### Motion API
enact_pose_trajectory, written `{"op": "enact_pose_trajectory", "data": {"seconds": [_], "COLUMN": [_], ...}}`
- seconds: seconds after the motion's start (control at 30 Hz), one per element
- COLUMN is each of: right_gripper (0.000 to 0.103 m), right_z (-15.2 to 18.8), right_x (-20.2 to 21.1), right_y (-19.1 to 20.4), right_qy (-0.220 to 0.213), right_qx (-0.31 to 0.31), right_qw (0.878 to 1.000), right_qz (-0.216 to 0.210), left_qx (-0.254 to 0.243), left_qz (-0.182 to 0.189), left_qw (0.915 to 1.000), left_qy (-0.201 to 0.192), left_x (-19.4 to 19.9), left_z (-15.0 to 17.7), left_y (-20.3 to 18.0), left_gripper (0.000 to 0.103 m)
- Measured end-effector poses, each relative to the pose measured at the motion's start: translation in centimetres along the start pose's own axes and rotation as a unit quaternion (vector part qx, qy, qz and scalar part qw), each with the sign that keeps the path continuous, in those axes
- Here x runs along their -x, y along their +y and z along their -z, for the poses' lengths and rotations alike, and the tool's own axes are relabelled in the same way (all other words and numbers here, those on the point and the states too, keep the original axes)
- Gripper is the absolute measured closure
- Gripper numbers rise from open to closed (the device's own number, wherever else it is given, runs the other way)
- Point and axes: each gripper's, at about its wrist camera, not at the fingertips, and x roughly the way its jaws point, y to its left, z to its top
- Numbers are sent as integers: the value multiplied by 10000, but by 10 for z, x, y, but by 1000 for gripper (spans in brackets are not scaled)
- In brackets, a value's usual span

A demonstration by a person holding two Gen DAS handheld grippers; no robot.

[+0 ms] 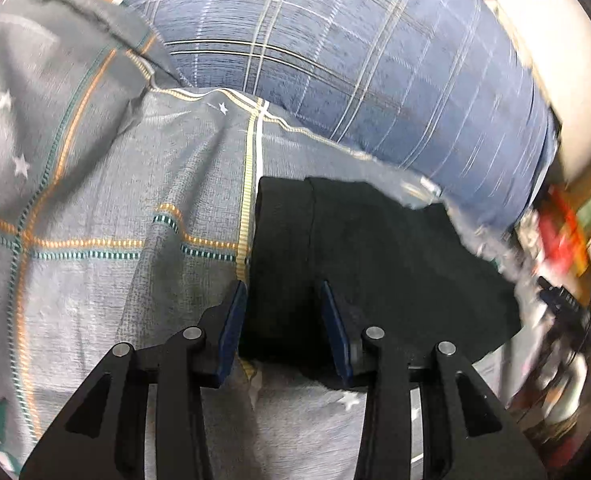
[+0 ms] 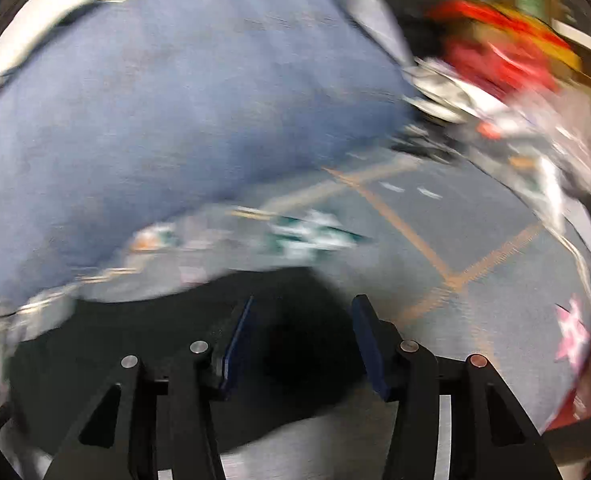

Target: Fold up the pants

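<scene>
One pair of black pants (image 1: 375,256), one grey star-print sheet (image 1: 95,208), one blue plaid quilt (image 1: 335,52). Left gripper (image 1: 283,292): jaws spread, with the pants' left edge lying between the blue pads (image 1: 231,320); the sheet extends to its left, the quilt lies beyond it. Right gripper (image 2: 303,304): jaws spread wide, poised over the pants (image 2: 287,320), contact indeterminate owing to blur; the quilt (image 2: 175,120) lies ahead and left, the sheet (image 2: 475,232) ahead and right.
</scene>
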Motion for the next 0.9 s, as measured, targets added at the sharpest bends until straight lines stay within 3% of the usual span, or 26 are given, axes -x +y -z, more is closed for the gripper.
{"op": "enact_pose_trajectory", "data": {"seconds": [0.07, 0.17, 0.3, 0.43, 0.53, 0.7, 0.83, 0.9], "right_gripper": [51, 51, 51, 51, 51, 45, 46, 56], "right_z": [4, 22, 57, 80, 100, 125, 131, 133], "right_x": [-3, -22, -50, -65, -85, -108, -112, -109], "right_y": [46, 133, 254, 363, 409, 429, 427, 423], "right_qy": [271, 1030, 2099, 2299, 2564, 2491, 2356, 2239], "right_qx": [282, 805, 1624, 2771, 3311, 4003, 4158, 4239], "right_qw": [9965, 9756, 9319, 9091, 8930, 8804, 8779, 8771], "right_qz": [-740, -1766, -2472, -2094, -1647, -510, -292, -294], "left_qx": [48, -48, -2, 256, 349, 663, 896, 975], "left_qz": [115, 277, 428, 361, 283, 297, 245, 225], "left_qw": [9999, 9996, 9991, 9990, 9990, 9971, 9948, 9939], "left_qy": [18, 69, -6, 56, -43, -245, -414, -465], "left_x": [-4, -10, -9, -7, -1, 13, 23, 23], "left_z": [3, 12, 16, 18, 15, 9, 9, 8], "left_y": [0, 0, 11, 31, 38, 54, 70, 74], "left_gripper": [66, 66, 66, 66, 66, 66, 66, 66]}}
